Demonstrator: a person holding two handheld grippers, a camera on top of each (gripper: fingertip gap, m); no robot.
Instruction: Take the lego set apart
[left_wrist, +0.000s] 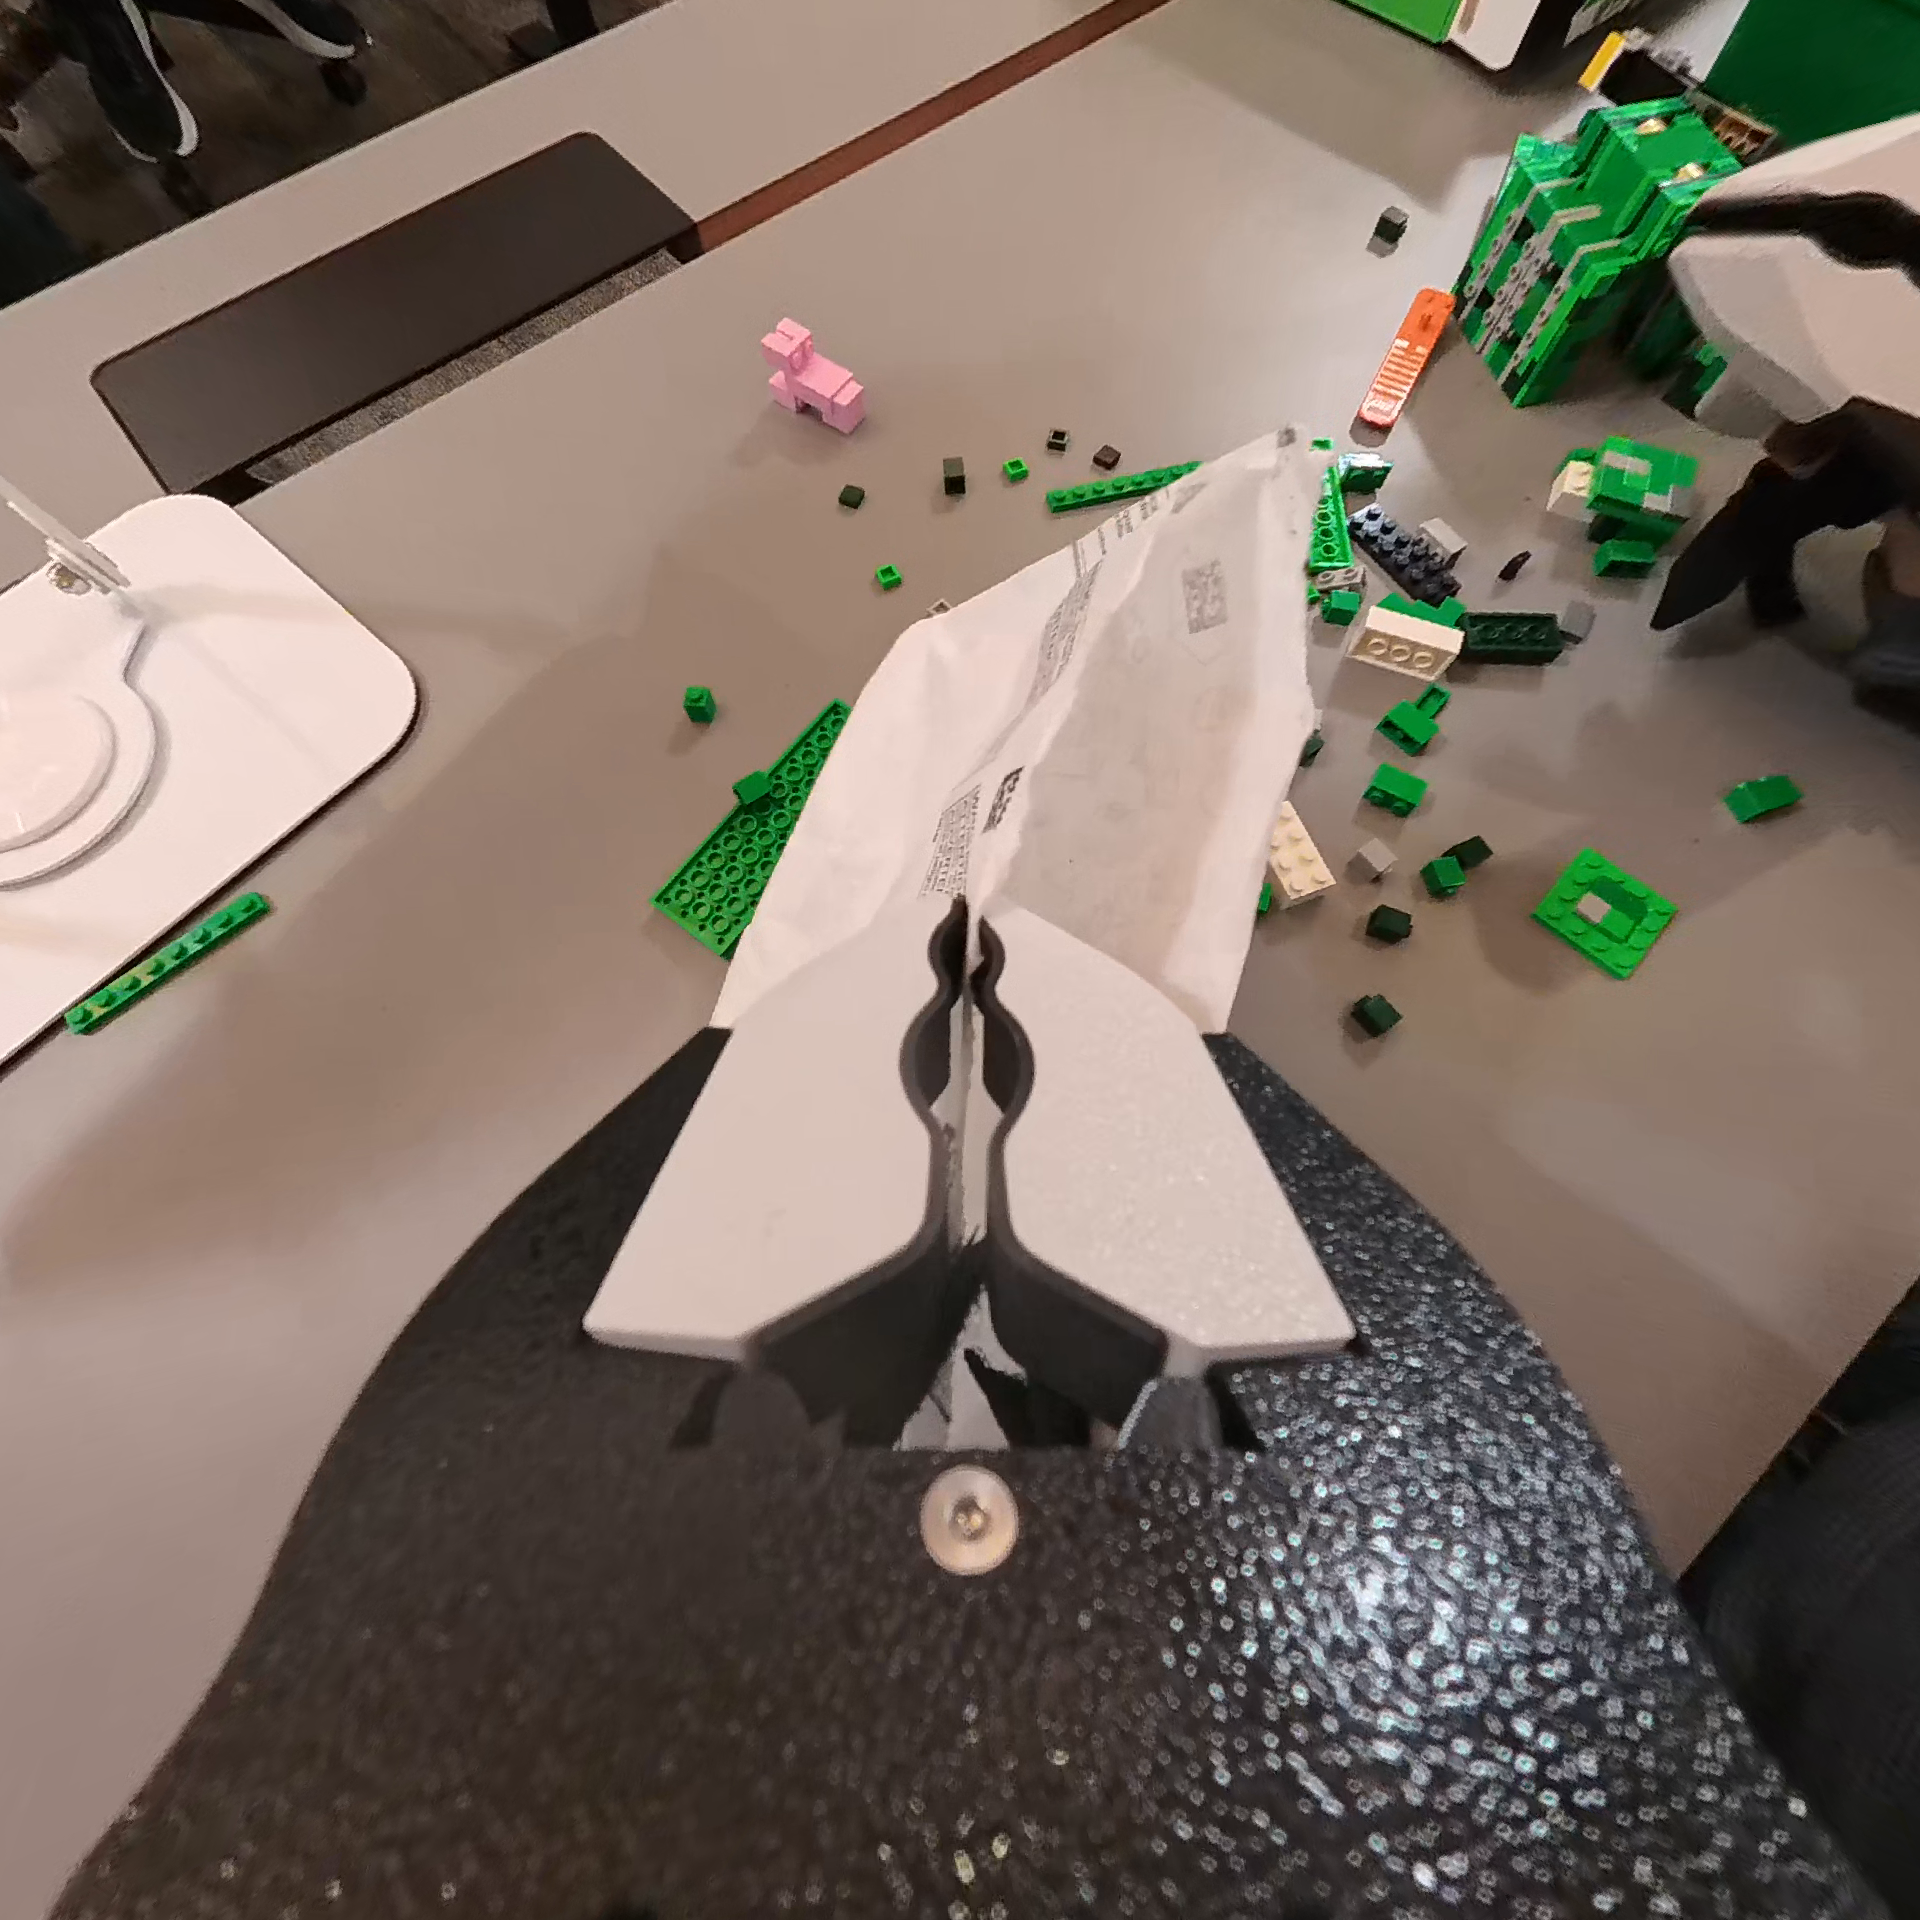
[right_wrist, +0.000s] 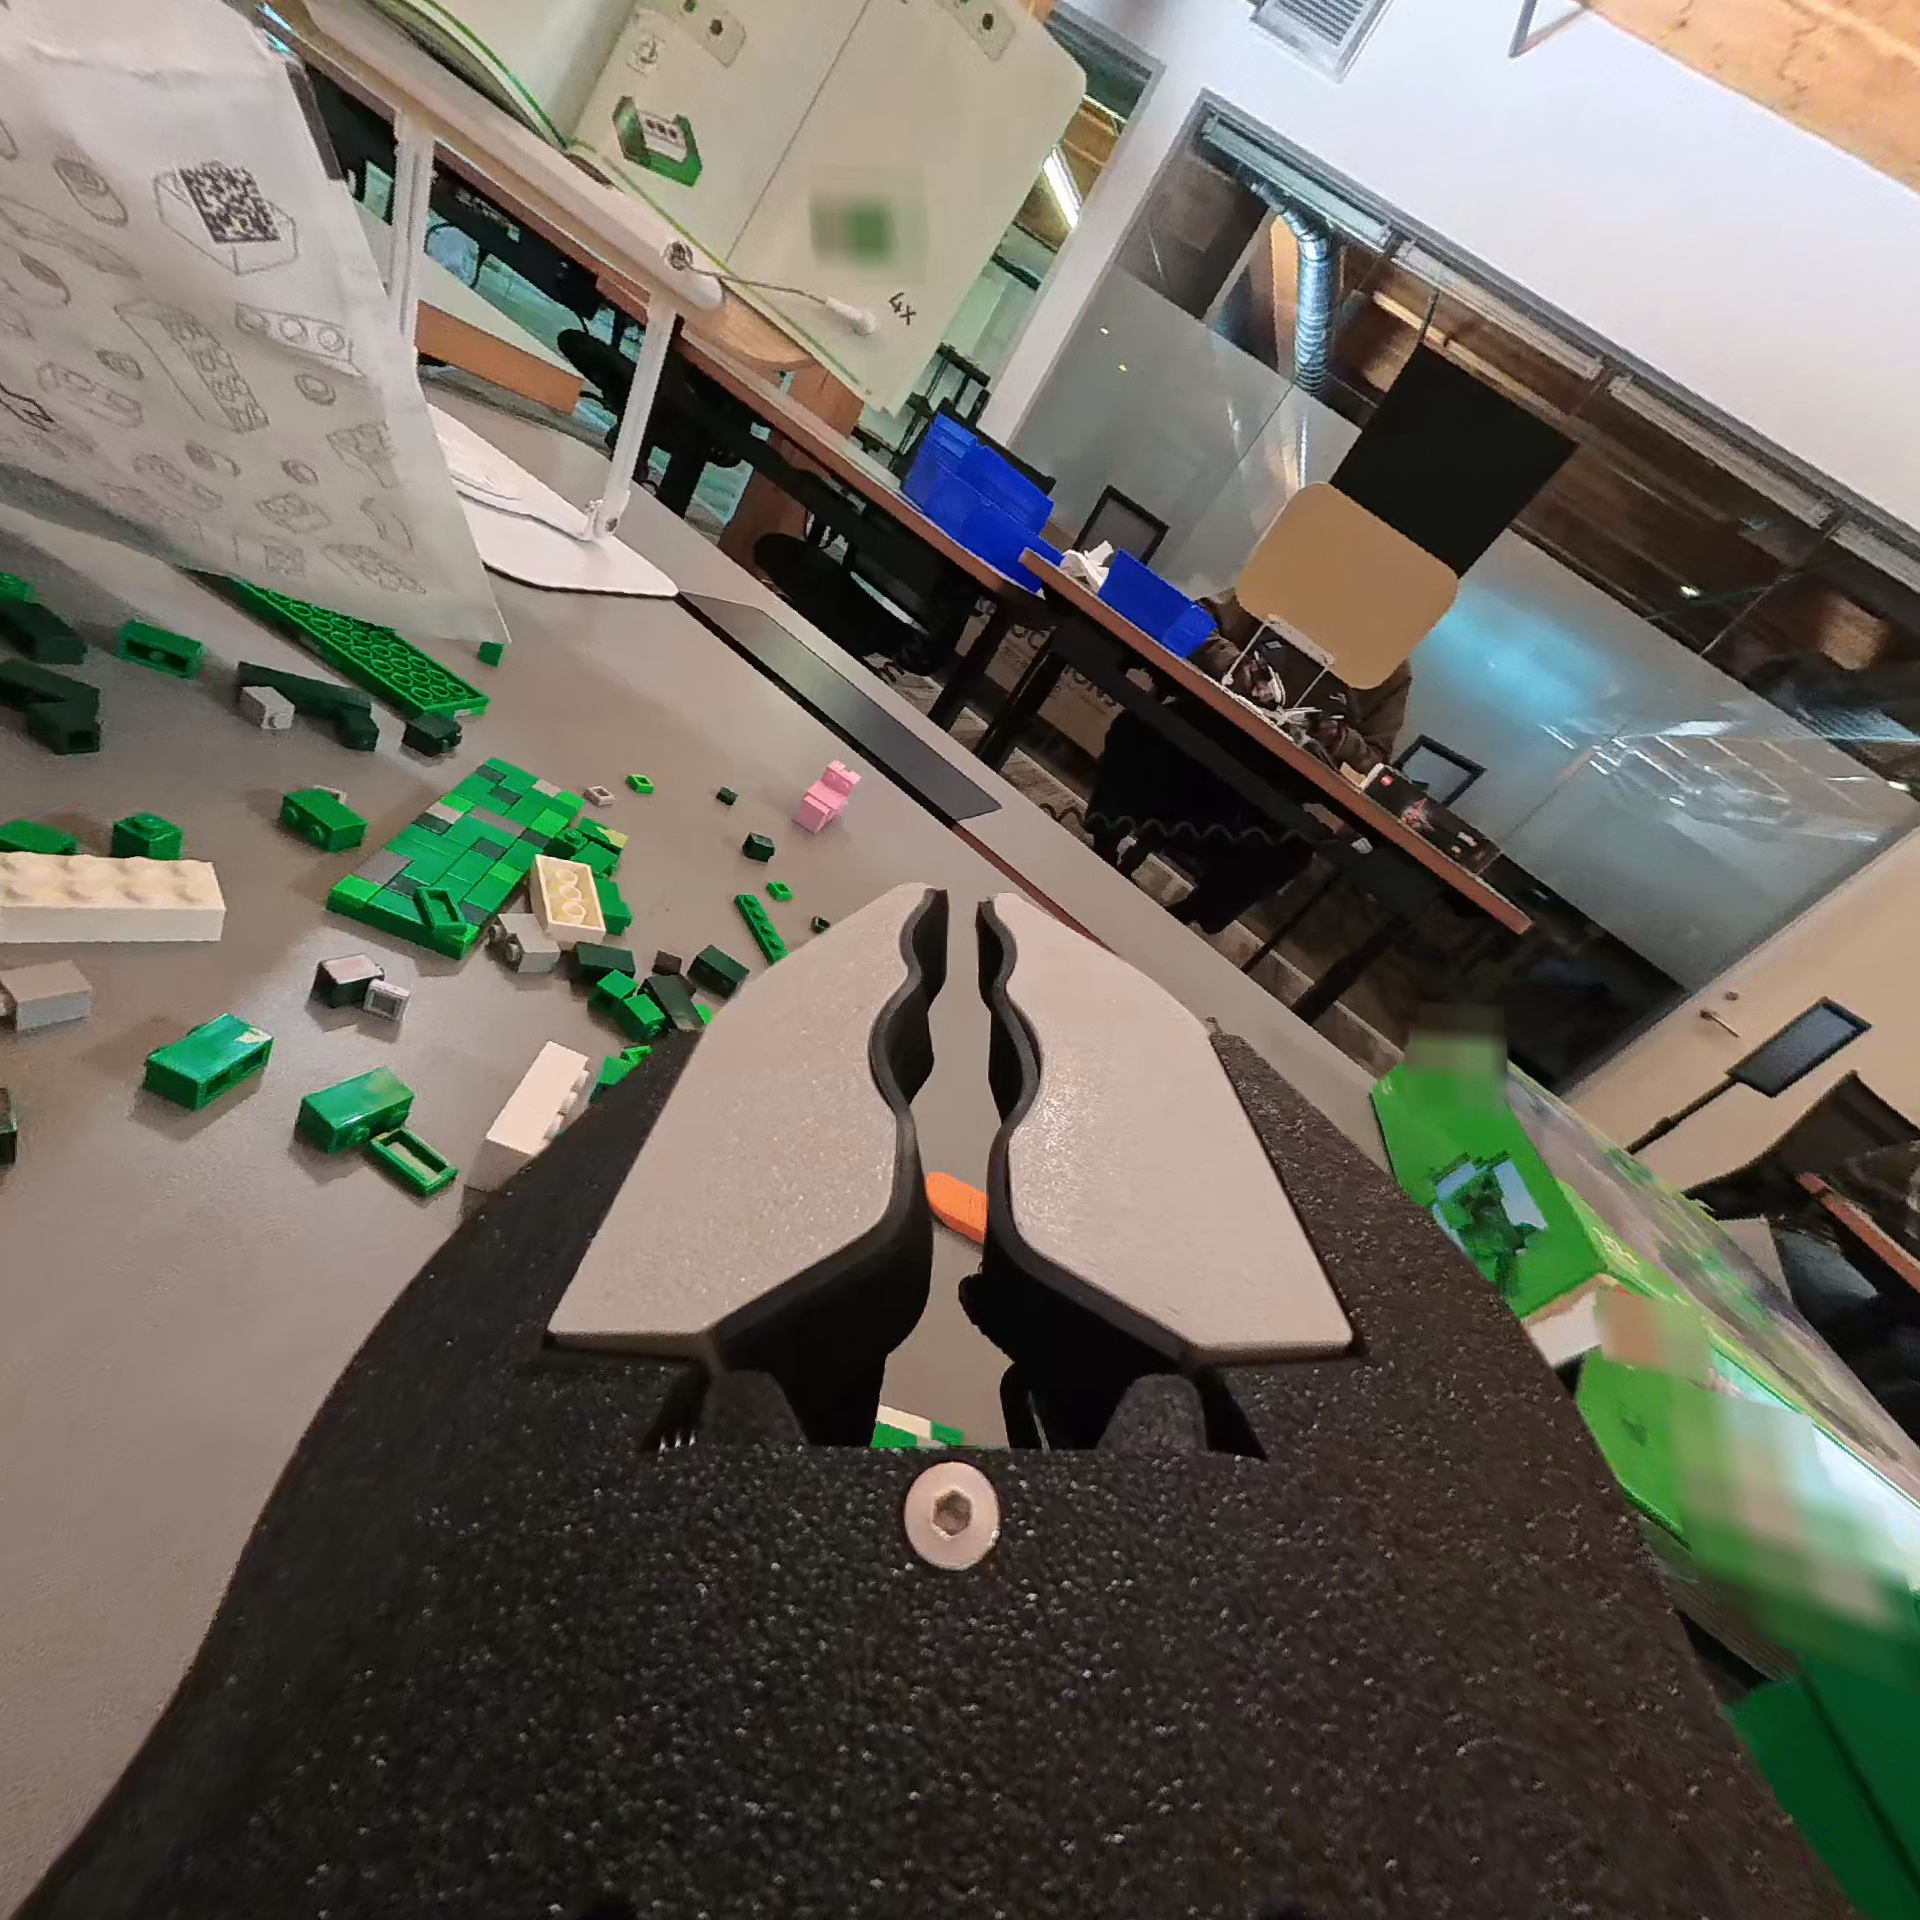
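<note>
My left gripper (left_wrist: 966, 920) is shut on the edge of a white printed paper bag (left_wrist: 1122, 707) and holds it up above the grey table (left_wrist: 468, 1195). The bag also shows in the right wrist view (right_wrist: 208, 312). A partly built green Lego model (left_wrist: 1590, 260) stands at the far right, with my right gripper's body (left_wrist: 1818, 312) beside it. Loose green, white and dark bricks (left_wrist: 1403, 644) lie scattered around. My right gripper (right_wrist: 961, 914) has a narrow gap between its jaws and holds nothing. An orange brick separator (right_wrist: 956, 1205) shows on the table beneath it.
A pink Lego pig (left_wrist: 810, 379) stands apart at the back. A large green plate (left_wrist: 748, 842) lies partly under the bag. A white stand base (left_wrist: 208, 707) sits at the left, a thin green strip (left_wrist: 166, 961) beside it. A green Lego box (right_wrist: 1662, 1403) is at the right. My right gripper's tips are some 12 centimeters from the orange brick separator (right_wrist: 956, 1205). It turns up in the left wrist view (left_wrist: 1385, 403) as well.
</note>
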